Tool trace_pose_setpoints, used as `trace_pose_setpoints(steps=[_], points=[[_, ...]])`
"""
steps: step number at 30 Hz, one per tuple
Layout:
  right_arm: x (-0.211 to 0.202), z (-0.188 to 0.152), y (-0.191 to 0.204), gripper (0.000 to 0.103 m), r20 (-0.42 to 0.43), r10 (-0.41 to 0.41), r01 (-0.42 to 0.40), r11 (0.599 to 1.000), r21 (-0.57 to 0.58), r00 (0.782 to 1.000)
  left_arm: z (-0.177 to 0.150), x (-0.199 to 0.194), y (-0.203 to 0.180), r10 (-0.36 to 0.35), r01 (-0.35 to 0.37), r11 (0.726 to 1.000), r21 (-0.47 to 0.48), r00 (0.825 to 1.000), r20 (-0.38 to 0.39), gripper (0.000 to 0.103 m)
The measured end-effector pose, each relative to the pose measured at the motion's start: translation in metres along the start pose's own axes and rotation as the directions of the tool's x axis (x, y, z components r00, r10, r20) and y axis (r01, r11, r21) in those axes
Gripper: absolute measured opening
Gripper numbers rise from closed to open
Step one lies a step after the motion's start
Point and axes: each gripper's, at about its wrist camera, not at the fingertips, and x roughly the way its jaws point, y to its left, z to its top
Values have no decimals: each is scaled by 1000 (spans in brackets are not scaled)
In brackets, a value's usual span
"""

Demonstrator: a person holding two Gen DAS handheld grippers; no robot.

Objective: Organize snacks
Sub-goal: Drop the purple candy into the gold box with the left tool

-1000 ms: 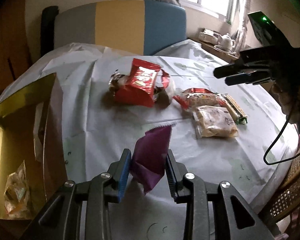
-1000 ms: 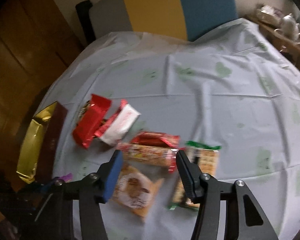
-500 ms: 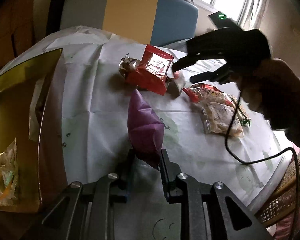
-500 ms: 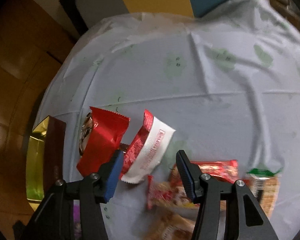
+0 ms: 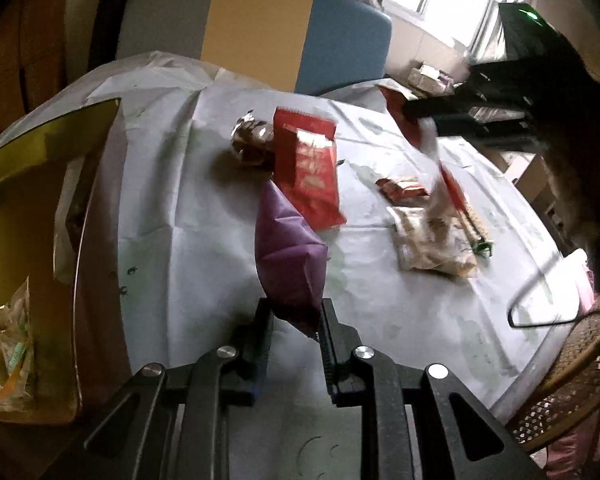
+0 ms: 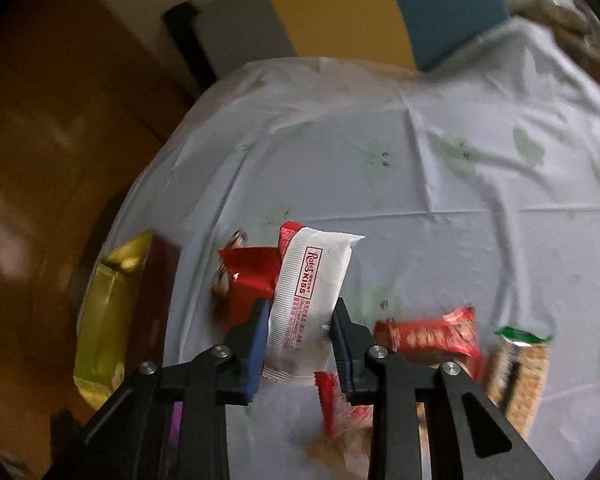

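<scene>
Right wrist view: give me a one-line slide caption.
Right gripper shut on the white-and-red snack packet, other snacks scattered on the pale tablecloth.

Right claw [image 6: 298, 330]: closed on a white wafer pack [image 6: 308, 304], held above the tabletop [image 6: 420, 168]. Behind it, a red pack [image 6: 250, 276]. To the right, a red biscuit pack [image 6: 428, 334] and a green-topped cracker pack [image 6: 522, 368]. At left, a gold box [image 6: 104, 316].

Tricolour chair [image 5: 256, 32] behind white-clothed table [image 5: 204, 208].
</scene>
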Motion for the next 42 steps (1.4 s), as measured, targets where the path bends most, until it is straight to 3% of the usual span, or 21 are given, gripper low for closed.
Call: trace_pose_setpoints(steps=[6,14,18,23,30,35,42], points=[[-30,-41,9,30,5,13,-13,997,-82,1000,8,-21,-3,-51,51,999,-2,997,62,22],[1,-91,17,30,-102,-29,13,988,-152,994,21,-58,9,-69,78,995,-66,989,128,22],[17,-107,26,30,-139,-48,22,983,-183,989,36,-81,34,-51,80,985,-154,982,183,22],[30,-117,25,31,-172,-63,31,982,-184,983,59,-97,79,62,-6,966,-259,976,208,23],[32,-117,21,31,-159,-55,28,985,-168,986,92,-80,138,143,-87,940,-330,979,148,30],[31,-120,23,31,-146,-46,24,989,-148,988,75,-87,150,169,-97,921,-378,972,163,34],[30,-121,22,32,-127,-44,26,990,-139,991,36,-92,142,244,-188,910,-371,963,111,36]])
